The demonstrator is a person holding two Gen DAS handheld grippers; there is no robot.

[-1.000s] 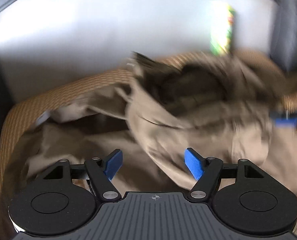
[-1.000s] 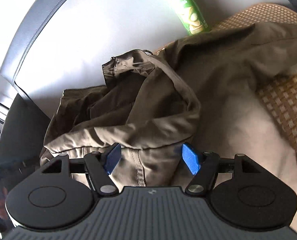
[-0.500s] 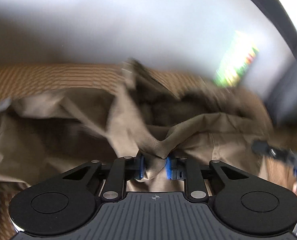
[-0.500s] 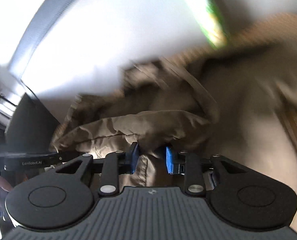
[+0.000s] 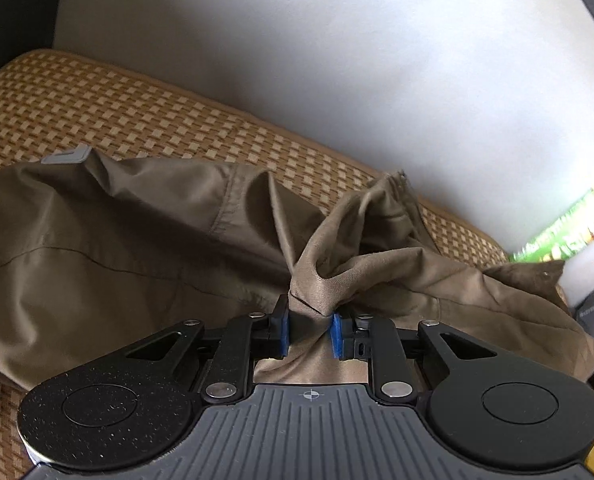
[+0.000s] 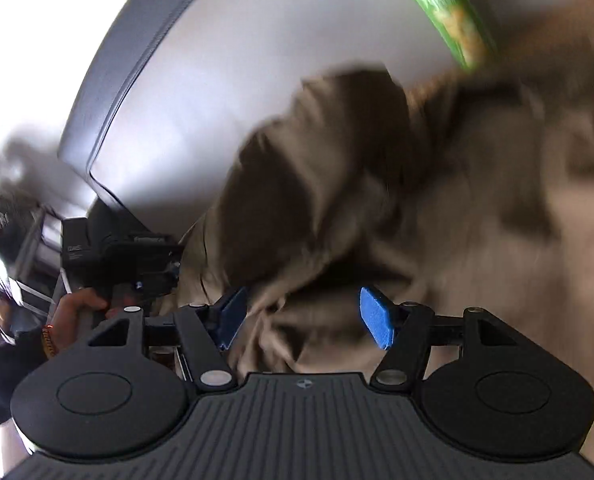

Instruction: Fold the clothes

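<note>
A crumpled olive-brown cotton garment [image 5: 145,264] lies spread across a tan woven checkered seat mat [image 5: 145,120], reaching left of, ahead of and right of the left gripper [image 5: 309,330], whose blue pads [image 5: 284,331] are clenched on a bunched fold of the cloth. A small grey tab [image 5: 67,156] at the garment's edge sits far left of the gripper on the mat. Ahead rises a pale grey cushioned backrest [image 5: 337,60]; to the far right a green printed tube-shaped can [image 5: 565,234] shows blurred just beyond the cloth.

In the right wrist view, a person's hand [image 6: 83,308] grips the black handle of the other tool at the far left, beside the grey backrest [image 6: 201,92]. The right gripper [image 6: 304,316] stands released, its jaws having just been opening, blue pads [image 6: 377,316] well apart with the blurred olive-brown garment [image 6: 437,208] lying between and ahead of them, not pressed by either pad. The green can [image 6: 445,8] streaks across the upper right, above the cloth
</note>
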